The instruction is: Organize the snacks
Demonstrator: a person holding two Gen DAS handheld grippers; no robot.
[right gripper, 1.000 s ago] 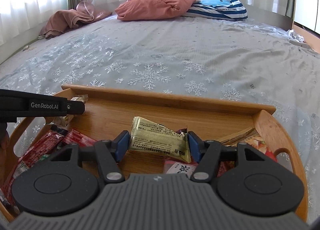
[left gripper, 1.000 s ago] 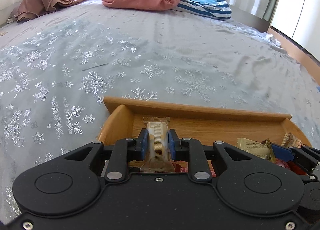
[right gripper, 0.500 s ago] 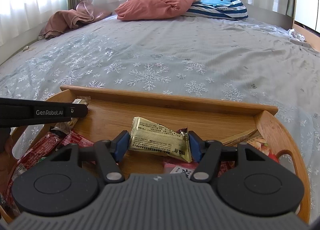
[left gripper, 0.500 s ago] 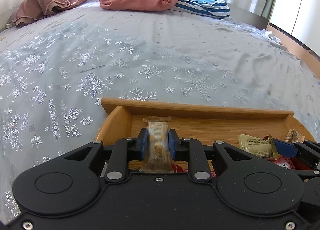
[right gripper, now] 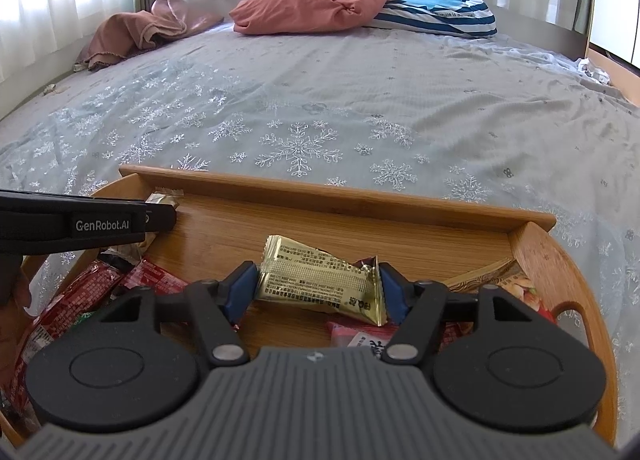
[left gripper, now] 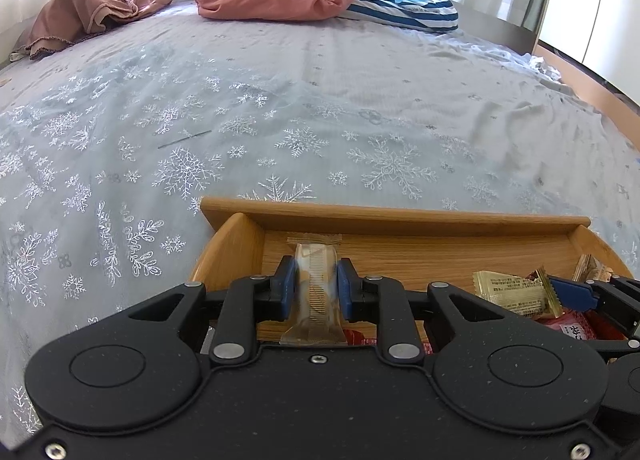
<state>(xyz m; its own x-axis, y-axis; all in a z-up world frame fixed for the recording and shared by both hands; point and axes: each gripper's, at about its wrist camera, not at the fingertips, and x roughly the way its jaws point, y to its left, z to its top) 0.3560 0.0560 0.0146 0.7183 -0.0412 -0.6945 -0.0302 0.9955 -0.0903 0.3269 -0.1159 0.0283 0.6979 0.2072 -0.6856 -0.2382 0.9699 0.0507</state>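
Observation:
A wooden tray (left gripper: 392,216) sits on the bed and holds several snack packets. My left gripper (left gripper: 316,288) is over the tray's left end. Its blue pads pinch a clear wafer packet (left gripper: 316,260) that stands upright, and the jaws are just starting to open. My right gripper (right gripper: 318,288) is over the tray's middle with a gold foil packet (right gripper: 316,280) between its pads. Its jaws are opening, and both ends of the packet still touch the pads. The gold foil packet (left gripper: 508,292) also shows in the left wrist view. One left finger (right gripper: 120,220) crosses the tray's left side.
Red packets (right gripper: 80,292) lie in the tray's left part and more wrappers lie at its right (right gripper: 516,288). A grey snowflake bedspread (right gripper: 300,100) stretches beyond the tray. A pink pillow (right gripper: 312,4), a striped pillow (right gripper: 440,8) and a brown cloth (right gripper: 136,32) lie far back.
The right gripper's jaws have widened and the gold packet has spread out between them. The left gripper keeps its hold on the wafer packet, and neither hand has shifted.

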